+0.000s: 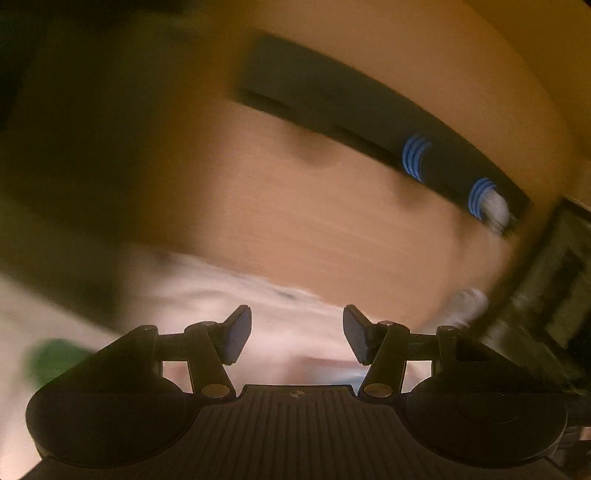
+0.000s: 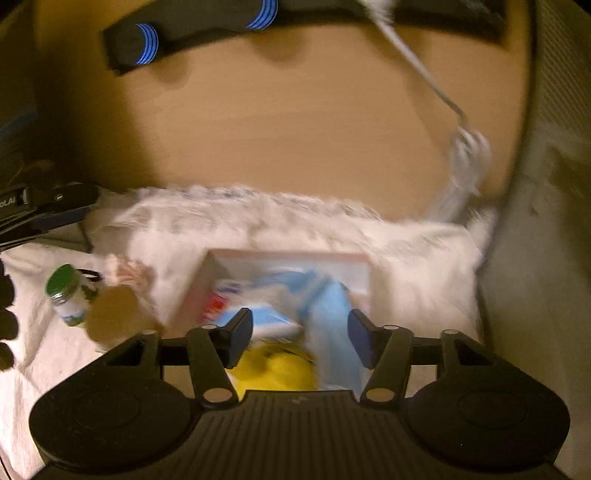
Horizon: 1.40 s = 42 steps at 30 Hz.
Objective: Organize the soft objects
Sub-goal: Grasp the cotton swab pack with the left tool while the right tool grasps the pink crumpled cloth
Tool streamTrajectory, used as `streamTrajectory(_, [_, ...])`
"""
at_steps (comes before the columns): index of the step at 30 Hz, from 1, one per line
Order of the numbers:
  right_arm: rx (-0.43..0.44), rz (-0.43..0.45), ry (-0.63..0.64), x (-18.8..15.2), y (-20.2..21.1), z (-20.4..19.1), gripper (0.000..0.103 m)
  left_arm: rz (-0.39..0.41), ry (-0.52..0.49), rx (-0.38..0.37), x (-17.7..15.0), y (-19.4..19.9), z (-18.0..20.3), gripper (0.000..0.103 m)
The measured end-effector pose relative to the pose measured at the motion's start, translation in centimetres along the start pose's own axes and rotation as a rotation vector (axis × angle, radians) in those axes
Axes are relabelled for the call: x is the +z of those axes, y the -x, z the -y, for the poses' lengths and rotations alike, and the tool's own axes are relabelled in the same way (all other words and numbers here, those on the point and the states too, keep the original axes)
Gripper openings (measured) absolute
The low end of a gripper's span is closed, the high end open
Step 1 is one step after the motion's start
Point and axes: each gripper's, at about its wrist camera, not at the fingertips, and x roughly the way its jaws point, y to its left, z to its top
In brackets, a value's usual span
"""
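In the right wrist view my right gripper (image 2: 300, 338) is open and empty, hovering over a shallow white box (image 2: 288, 260) on a fluffy white cloth (image 2: 258, 221). The box holds a light blue soft item (image 2: 328, 302) and a yellow soft item (image 2: 277, 373) between and just below the fingers. A small pink soft item (image 2: 123, 271) lies left of the box. In the left wrist view, heavily blurred, my left gripper (image 1: 297, 336) is open and empty above the white cloth (image 1: 221, 288).
A wooden tabletop (image 2: 295, 129) lies beyond the cloth. A black bar with blue-ringed knobs (image 2: 192, 26) sits at its far edge, also in the left view (image 1: 369, 122). A green-lidded jar (image 2: 68, 295) stands left. A white cord (image 2: 417, 66) hangs at right beside a wall.
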Motion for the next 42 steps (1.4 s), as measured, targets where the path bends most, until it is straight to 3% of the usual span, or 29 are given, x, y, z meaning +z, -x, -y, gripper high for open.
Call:
streamTrajectory(3, [0.061,0.026,0.053,0.1,0.1,-2.9,0.064,-0.01,0.079,0.135,-0.5,2.7,-5.0,0.059])
streamTrajectory(6, [0.122,0.043,0.127,-0.1,0.1,-6.3,0.064,-0.092,0.159,0.218,-2.3,4.3,-8.7,0.059])
streamTrajectory(10, [0.187,0.027,0.269,-1.6,0.0,-10.8,0.065,-0.202,0.161,0.199,-5.4,4.8,-10.3,0.059])
streamTrajectory(12, [0.199,0.001,0.337,-2.9,-0.4,-12.5,0.065,-0.256,0.134,0.146,-6.4,4.5,-10.1,0.059])
streamTrajectory(15, [0.203,-0.044,0.387,-4.6,-0.9,-14.0,0.065,-0.346,0.006,0.031,-7.8,3.3,-8.3,0.06])
streamTrajectory(23, [0.132,-0.052,0.359,-5.1,0.2,-13.5,0.065,-0.51,-0.331,-0.09,-11.4,-0.5,-3.1,0.06])
streamTrajectory(26, [0.087,-0.05,0.297,-4.4,0.4,-12.7,0.065,-0.511,-0.516,-0.102,-13.1,-0.7,-1.3,0.064])
streamTrajectory(28, [0.072,-0.056,0.258,-4.2,0.7,-12.3,0.065,-0.517,-0.577,-0.113,-13.6,-1.0,-0.6,0.077])
streamTrajectory(30, [0.077,-0.072,0.247,-4.0,0.9,-12.0,0.065,-0.522,-0.572,-0.12,-13.9,-1.0,-0.5,0.081])
streamTrajectory(32, [0.07,-0.072,0.287,-3.9,0.9,-12.2,0.065,-0.501,-0.568,-0.097,-13.7,-1.0,-0.6,0.078])
streamTrajectory(33, [0.063,-0.068,0.309,-3.8,0.9,-12.4,0.065,-0.484,-0.57,-0.057,-13.7,-1.1,-0.8,0.074])
streamTrajectory(36, [0.061,-0.059,0.317,-3.2,0.6,-12.8,0.065,-0.499,-0.502,0.029,-13.2,-2.3,-2.2,0.085])
streamTrajectory(42, [0.18,-0.117,0.196,0.2,-1.1,-12.9,0.065,-0.564,-0.332,-0.021,-12.4,-4.3,-4.4,0.09])
